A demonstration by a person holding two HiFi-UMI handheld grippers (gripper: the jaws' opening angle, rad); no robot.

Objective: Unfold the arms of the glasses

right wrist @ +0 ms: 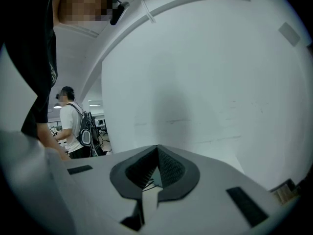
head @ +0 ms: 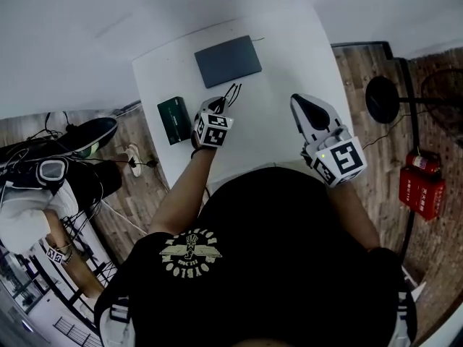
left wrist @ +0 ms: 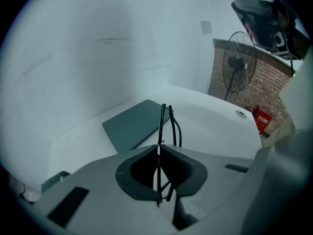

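The black thin-framed glasses (left wrist: 163, 124) stick up out of my left gripper (left wrist: 159, 146), whose jaws are shut on the frame. Their two thin arms lie close together, one curving off to the right. In the head view the glasses (head: 233, 91) hang above the white table (head: 289, 56), just past the left gripper (head: 221, 107). My right gripper (head: 300, 105) is held over the table to the right, apart from the glasses. Its jaws (right wrist: 157, 149) are shut with nothing between them, facing a white wall.
A dark grey flat pad (head: 228, 61) lies at the table's far side, and a green box (head: 173, 119) at its left edge. A standing fan (head: 381, 98) and red boxes (head: 421, 186) stand on the floor to the right. Another person (right wrist: 73, 126) stands farther off.
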